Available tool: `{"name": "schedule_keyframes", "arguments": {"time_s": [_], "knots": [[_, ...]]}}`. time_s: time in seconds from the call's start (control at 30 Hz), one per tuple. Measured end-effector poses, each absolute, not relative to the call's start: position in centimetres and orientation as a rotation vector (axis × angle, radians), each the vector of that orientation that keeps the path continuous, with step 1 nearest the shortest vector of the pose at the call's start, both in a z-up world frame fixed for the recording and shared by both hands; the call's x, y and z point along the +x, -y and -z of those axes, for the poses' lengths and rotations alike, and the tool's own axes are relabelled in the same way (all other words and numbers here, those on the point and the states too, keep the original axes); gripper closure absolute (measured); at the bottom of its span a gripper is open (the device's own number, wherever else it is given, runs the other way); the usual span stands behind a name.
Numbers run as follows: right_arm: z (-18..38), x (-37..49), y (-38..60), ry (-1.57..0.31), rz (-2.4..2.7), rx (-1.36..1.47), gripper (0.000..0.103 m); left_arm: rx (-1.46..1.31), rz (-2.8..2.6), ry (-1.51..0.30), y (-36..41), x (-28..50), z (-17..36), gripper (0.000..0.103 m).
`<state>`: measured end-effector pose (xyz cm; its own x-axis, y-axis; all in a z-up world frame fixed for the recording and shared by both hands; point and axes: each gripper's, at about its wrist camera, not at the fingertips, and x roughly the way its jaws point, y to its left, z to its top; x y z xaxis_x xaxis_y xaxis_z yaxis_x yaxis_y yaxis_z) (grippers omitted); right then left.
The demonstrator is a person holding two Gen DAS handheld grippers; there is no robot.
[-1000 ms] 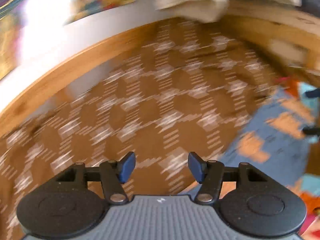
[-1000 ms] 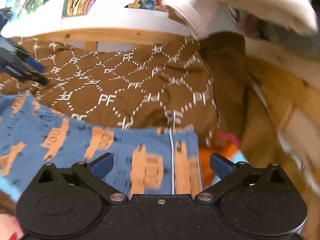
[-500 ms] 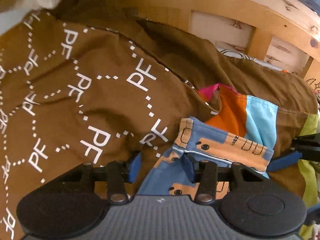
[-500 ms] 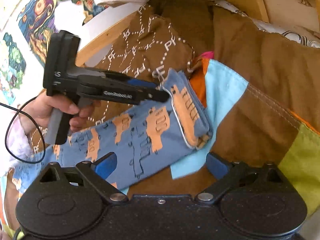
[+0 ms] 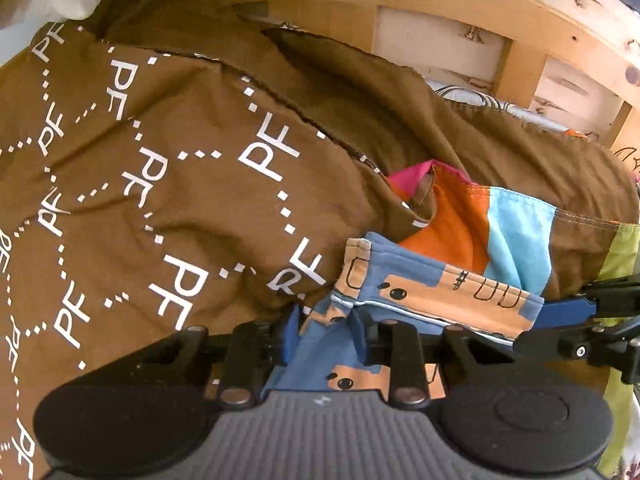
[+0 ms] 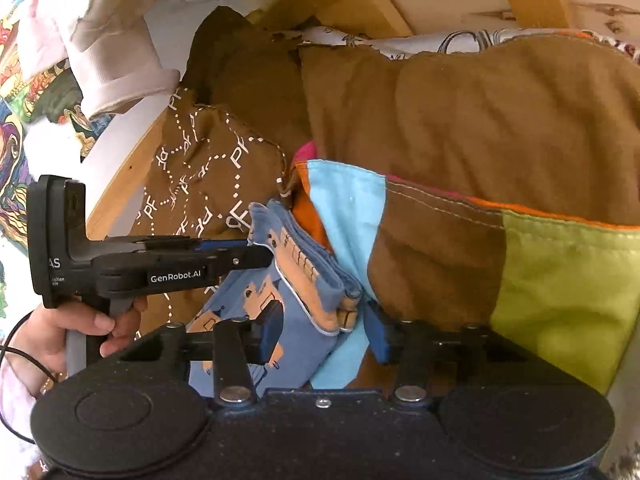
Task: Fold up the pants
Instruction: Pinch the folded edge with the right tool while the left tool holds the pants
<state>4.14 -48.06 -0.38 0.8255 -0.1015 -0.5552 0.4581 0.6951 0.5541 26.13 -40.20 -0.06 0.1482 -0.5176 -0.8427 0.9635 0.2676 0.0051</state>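
The blue pants (image 5: pixel 420 292) with orange truck prints lie folded on a bed, on a brown quilt (image 5: pixel 160 184) printed with white "PF" letters and a patchwork blanket (image 6: pixel 560 272) of brown, light blue, orange and green. The left hand-held gripper (image 5: pixel 324 332) has its blue fingers closed in on one corner of the folded edge, cloth bunched between them. The right hand-held gripper (image 6: pixel 324 336) straddles the other corner of the same edge, its pads narrowed around the thick fold and pinching it. A wooden bed frame (image 5: pixel 440 12) rises behind the bedding.
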Motion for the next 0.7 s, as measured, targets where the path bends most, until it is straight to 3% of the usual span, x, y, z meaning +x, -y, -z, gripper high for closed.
{"name": "schedule_keyframes", "arguments": {"time_s": [0.17, 0.23, 0.3, 0.47, 0.7], "knots": [[0.6, 5.3, 48.0, -0.49, 0.351, 0.727, 0.053, 0.601, 1.166, -0.907, 40.3, 26.6, 0.3, 0.07], [0.7, 5.9, 47.6, -0.474, 0.359, 0.716, 0.059, 0.598, 1.167, -0.905, 40.3, 26.4, 0.3, 0.077], [0.6, 6.1, 47.3, -0.476, 0.386, 0.66, 0.089, 0.611, 1.17, -0.885, 40.2, 25.8, 0.1, 0.086], [-0.2, 5.2, 46.6, -0.437, 0.353, 0.525, 0.091, 0.666, 1.154, -0.79, 40.7, 23.6, -0.6, 0.094], [-1.5, 3.4, 46.9, -0.372, 0.393, 0.415, 0.092, 0.631, 1.16, -0.722, 41.7, 22.1, -0.7, 0.095]]}}
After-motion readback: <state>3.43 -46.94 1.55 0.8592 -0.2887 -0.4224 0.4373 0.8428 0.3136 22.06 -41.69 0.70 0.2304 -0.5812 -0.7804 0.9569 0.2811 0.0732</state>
